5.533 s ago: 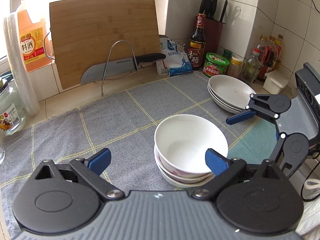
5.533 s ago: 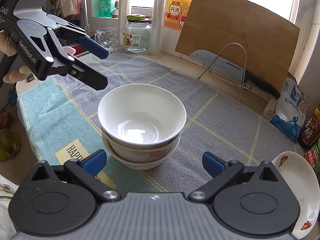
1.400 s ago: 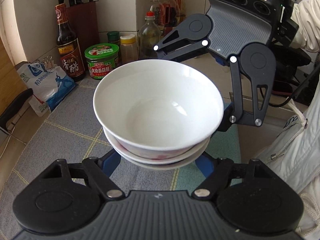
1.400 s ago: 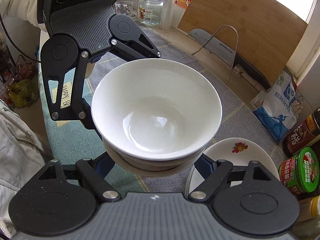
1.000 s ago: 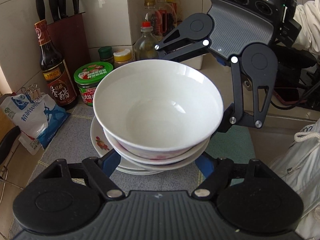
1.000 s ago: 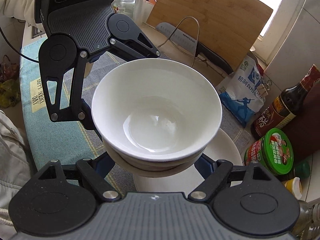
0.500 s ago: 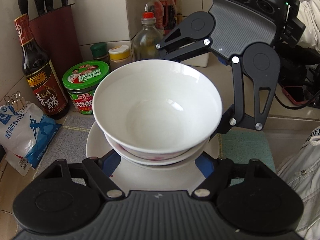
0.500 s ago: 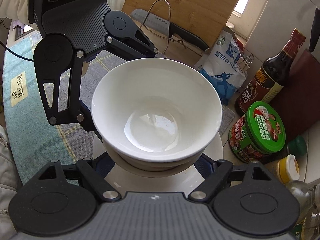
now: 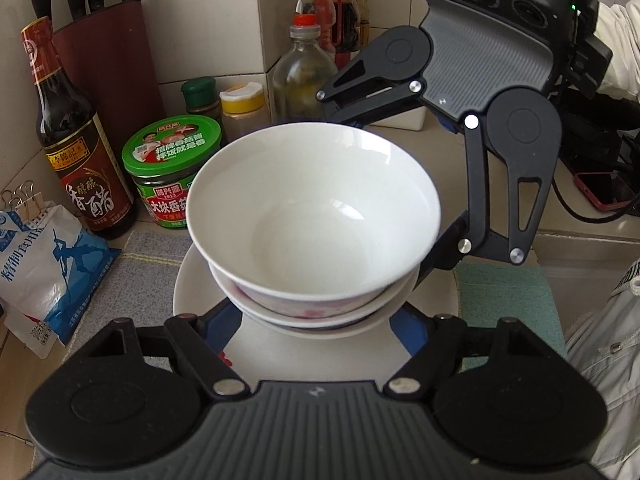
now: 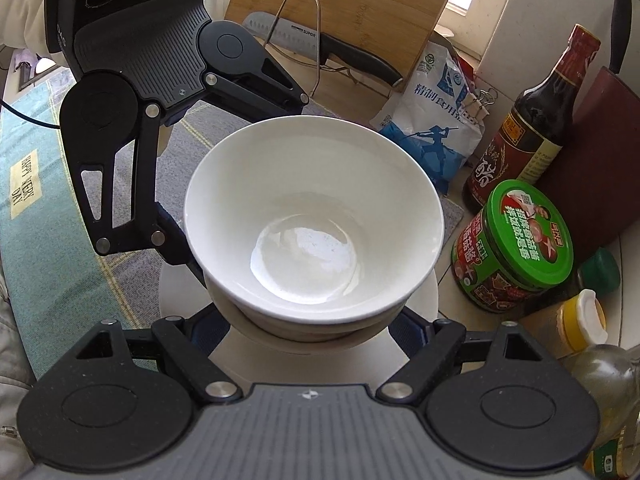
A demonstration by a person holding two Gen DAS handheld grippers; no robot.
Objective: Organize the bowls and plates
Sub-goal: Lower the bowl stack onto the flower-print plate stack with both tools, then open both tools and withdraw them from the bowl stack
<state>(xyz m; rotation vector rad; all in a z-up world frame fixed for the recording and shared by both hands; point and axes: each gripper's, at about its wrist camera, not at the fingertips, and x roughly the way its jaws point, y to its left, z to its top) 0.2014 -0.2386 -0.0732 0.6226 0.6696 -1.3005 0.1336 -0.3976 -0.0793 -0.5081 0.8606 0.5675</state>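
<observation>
Bowl stack: three nested white bowls, the lower ones showing pink flower print, held from opposite sides by both grippers directly over the plates; I cannot tell whether its base touches them.
Plates: white stack on the grey checked cloth, rim showing around and below the bowls, a bit of red pattern near the left gripper's finger.
Left gripper: blue-padded fingers narrowed onto the lower part of the bowl stack, one each side.
Right gripper: fingers likewise closed in against the stack's base from the opposite side.
Green-lidded jar: just beside the plates, towards the wall.
Dark vinegar bottle: next to the jar, in front of the knife block.
Salt bag: at the cloth's edge, near the plates.
Cutting board: leaning upright, a knife resting across a wire stand before it.
</observation>
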